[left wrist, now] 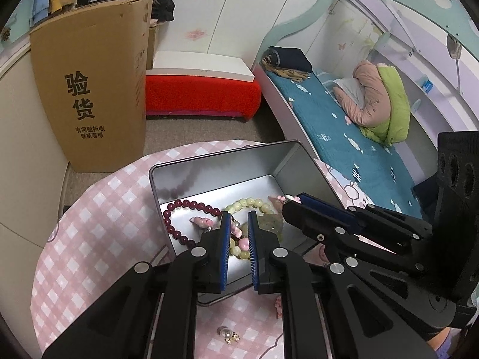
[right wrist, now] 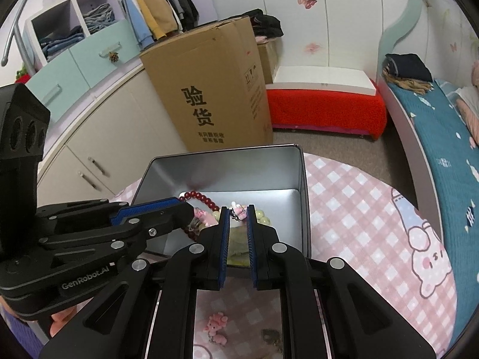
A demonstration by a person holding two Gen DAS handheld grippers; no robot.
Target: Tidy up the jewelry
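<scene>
The right gripper (right wrist: pixel 238 214) hangs over the open metal tin (right wrist: pixel 302 197), its jaws narrowed on a small pink charm piece with a chain (right wrist: pixel 237 211) pinched at the very tips. The hold looks slight; a jolt could drop the piece outside the tin. The left gripper (left wrist: pixel 239 220) sits partly open and empty above the dark red bead bracelet (left wrist: pixel 179 209) and pale green bead bracelet (left wrist: pixel 251 202) already inside. The two grippers crowd together and could collide or snag the beads. A pearl earring (left wrist: pixel 226 333) and pink charms (right wrist: pixel 217 324) lie loose on the checked surface (left wrist: pixel 104 224), easily knocked off.
</scene>
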